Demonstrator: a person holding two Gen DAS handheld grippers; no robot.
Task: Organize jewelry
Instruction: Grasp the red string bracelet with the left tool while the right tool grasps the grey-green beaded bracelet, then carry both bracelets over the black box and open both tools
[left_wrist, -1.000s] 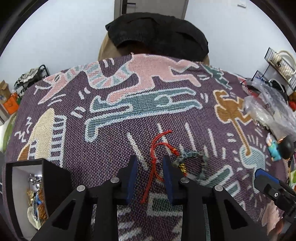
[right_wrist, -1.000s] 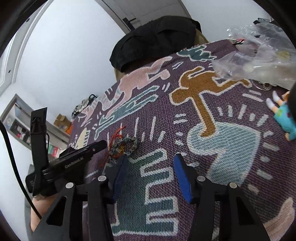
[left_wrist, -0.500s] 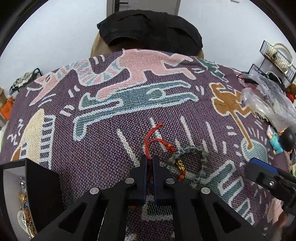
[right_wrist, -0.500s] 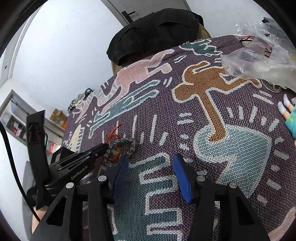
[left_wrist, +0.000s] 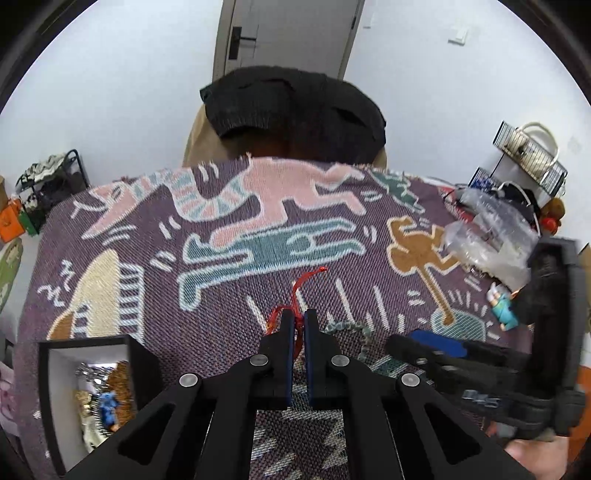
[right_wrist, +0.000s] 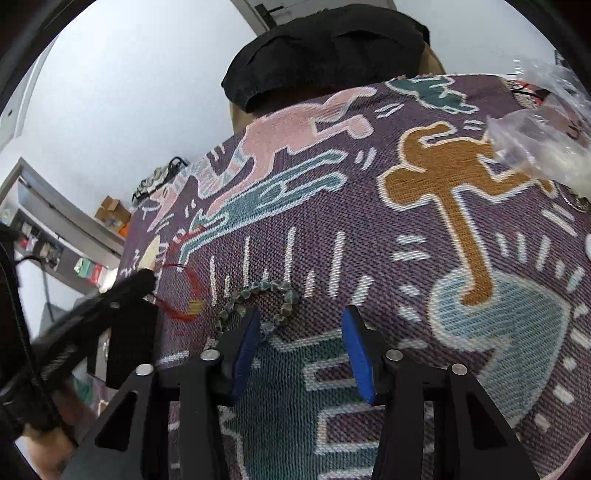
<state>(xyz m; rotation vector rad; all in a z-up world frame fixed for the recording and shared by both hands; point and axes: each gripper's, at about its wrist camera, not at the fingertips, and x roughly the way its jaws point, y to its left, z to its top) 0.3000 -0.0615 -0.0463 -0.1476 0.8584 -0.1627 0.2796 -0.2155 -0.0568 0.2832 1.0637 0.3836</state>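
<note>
My left gripper (left_wrist: 299, 317) is shut on a red cord bracelet (left_wrist: 300, 286), whose loose end trails away over the patterned cloth. The same cord (right_wrist: 186, 280) shows in the right wrist view, running from the left gripper's black body (right_wrist: 122, 295). A grey-green bead bracelet (right_wrist: 258, 299) lies on the cloth just ahead of my right gripper (right_wrist: 299, 323), which is open and empty. The beads (left_wrist: 352, 332) also show just right of the left gripper. A black jewelry box (left_wrist: 88, 391) with a white lining holds several pieces at the lower left.
The purple woven cloth (left_wrist: 221, 229) covers the table. Clear plastic bags (left_wrist: 487, 236) and a small figurine (left_wrist: 504, 302) lie at the right. A chair with a black garment (left_wrist: 291, 110) stands beyond the far edge. A wire rack (left_wrist: 528, 155) is at the far right.
My left gripper closed on the red cord and has lifted, pulling the cord away from the bead bracelet. My right gripper moved closer to the beads.
</note>
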